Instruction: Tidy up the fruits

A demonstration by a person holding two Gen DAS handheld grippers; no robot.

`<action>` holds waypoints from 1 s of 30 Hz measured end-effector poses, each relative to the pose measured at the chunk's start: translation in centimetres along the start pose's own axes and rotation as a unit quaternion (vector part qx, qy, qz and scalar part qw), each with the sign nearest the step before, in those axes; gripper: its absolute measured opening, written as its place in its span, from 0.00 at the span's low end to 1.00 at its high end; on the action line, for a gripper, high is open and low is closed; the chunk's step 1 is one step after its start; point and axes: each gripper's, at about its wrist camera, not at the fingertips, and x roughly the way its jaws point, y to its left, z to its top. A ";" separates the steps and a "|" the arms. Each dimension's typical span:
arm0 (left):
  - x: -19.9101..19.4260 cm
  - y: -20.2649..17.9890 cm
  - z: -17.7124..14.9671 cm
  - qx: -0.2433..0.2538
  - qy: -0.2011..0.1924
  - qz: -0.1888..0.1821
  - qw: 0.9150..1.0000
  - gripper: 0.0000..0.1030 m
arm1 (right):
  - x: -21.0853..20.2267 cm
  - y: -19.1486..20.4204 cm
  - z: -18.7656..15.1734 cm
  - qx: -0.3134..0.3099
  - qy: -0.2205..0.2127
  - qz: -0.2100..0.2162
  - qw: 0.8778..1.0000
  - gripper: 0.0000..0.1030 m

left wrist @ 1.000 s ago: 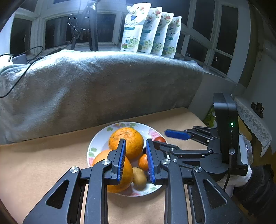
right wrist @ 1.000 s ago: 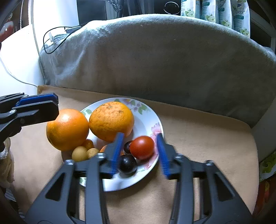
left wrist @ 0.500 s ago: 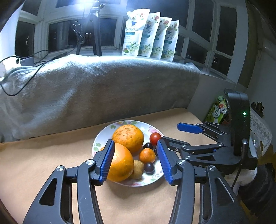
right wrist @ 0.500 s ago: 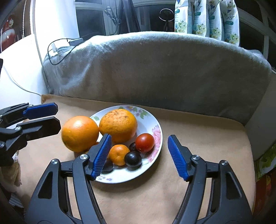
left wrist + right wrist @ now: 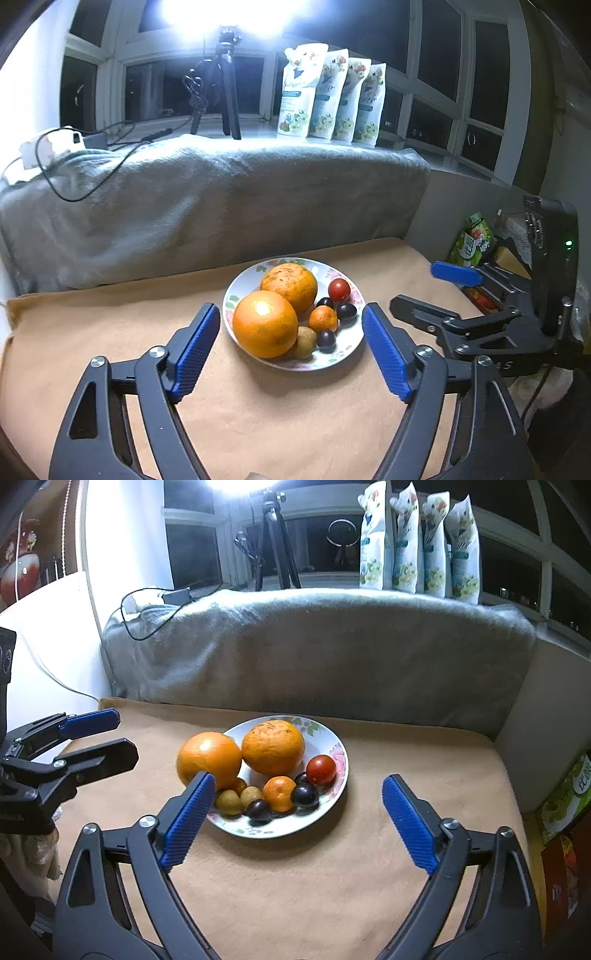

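Two tools are seen above a tan cloth-covered bench [image 5: 110, 332], both spread, jaws opening, nothing between the pads. All fruit is gathered on a white floral-rimmed ceramic plate [image 5: 351, 343] at bench centre, in front of a grey blanket-draped backrest [image 5: 221, 206]. Piled on it: a smooth glossy large orange [image 5: 265, 324], a rough-skinned large orange [image 5: 289, 282] behind it, a small mandarin [image 5: 323, 318], a red cherry tomato [image 5: 339, 289], dark round plums [image 5: 304, 795] and small tan longan-like fruits [image 5: 229, 802].

The left tool [image 5: 291, 350] is pointed down at the plate, which lies straight ahead and just beyond its fingertips; the smooth orange sits on the plate's left rim, nearest this tool. The right tool [image 5: 295, 819] is likewise aimed at the plate, with the tomato and plums nearer its side. No fruit is seen off the plate, so the task is judged near done or finished. Any further pick is judged easiest split by side: oranges left, small fruit right.
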 end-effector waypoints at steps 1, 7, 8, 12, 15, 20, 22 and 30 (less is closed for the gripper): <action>-0.3 -0.1 -0.2 0.001 -0.001 0.002 1.000 0.77 | -0.4 0.1 -0.1 0.001 -0.002 0.000 1.000 0.95; -1.9 -0.1 -0.7 -0.004 -0.011 0.015 1.000 0.78 | -2.6 0.7 -0.5 0.011 -0.017 -0.014 1.000 1.00; -2.1 -0.2 -0.8 -0.004 -0.012 0.017 1.000 0.79 | -2.9 0.8 -0.6 0.012 -0.019 -0.019 1.000 1.00; -2.7 -0.4 -1.3 0.000 -0.015 0.030 0.999 0.80 | -3.8 1.0 -0.9 0.016 -0.025 -0.028 0.999 1.00; -3.3 -0.5 -1.7 0.000 -0.016 0.039 0.999 0.81 | -4.5 1.0 -1.2 0.022 -0.028 -0.033 0.999 1.00; -3.8 -0.2 -2.1 -0.010 -0.010 0.048 0.999 0.84 | -5.0 0.8 -1.7 0.033 -0.027 -0.035 0.998 1.00; -3.9 -0.1 -2.2 -0.013 -0.008 0.050 0.999 0.84 | -5.2 0.9 -1.8 0.033 -0.028 -0.035 0.998 1.00; -4.5 0.0 -2.7 -0.015 -0.009 0.055 0.998 0.84 | -5.5 1.5 -2.1 0.028 -0.027 -0.037 0.999 1.00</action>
